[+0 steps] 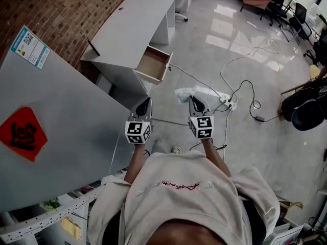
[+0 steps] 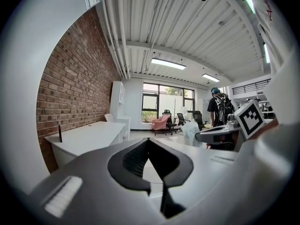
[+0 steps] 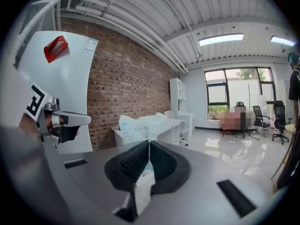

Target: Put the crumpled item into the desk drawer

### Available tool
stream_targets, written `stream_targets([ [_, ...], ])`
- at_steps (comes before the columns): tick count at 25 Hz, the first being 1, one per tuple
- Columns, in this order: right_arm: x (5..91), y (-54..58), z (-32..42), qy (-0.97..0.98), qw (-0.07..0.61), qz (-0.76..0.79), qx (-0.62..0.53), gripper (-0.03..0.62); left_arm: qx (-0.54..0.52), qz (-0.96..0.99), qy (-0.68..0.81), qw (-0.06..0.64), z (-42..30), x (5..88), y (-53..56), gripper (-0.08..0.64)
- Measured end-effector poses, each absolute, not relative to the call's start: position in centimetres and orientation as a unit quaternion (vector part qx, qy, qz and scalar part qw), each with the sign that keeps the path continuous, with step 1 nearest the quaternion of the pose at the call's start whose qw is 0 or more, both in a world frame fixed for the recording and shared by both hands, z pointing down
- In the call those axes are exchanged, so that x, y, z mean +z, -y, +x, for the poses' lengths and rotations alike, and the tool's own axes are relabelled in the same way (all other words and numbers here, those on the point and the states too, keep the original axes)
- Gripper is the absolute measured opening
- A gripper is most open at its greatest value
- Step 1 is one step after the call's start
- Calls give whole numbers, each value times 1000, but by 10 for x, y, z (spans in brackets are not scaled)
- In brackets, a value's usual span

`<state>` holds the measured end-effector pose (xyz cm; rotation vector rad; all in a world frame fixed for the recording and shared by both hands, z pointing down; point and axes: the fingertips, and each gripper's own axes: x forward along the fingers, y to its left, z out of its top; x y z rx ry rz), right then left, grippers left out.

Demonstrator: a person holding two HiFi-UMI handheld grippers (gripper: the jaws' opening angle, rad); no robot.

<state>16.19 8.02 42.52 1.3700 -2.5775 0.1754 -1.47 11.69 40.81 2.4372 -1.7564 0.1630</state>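
right gripper [image 3: 149, 144] fingers clamp one crumpled item [image 3: 140, 125]; left gripper [image 2: 148, 142] fingers closed, empty; one drawer [image 1: 153, 65] open.

Cream red-scripted shirt [image 1: 189, 198]; grey left hand-held gripper [image 1: 147, 100] and right hand-held gripper [image 1: 192, 99].

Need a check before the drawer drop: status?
Right tool shut on crumpled item; left tool shut, empty. Desk drawer open, item not in yet. Floor cable runs near the path.
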Motion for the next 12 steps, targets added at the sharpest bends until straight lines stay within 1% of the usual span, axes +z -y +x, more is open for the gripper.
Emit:
stream_targets([
  [6,435,-63,152,878,116,459,65,14,55,802,590,77,-27,419,-100,9],
  [12,441,-21,137,877,124,460,64,14,51,805,585,85,-39,428,-56,9],
])
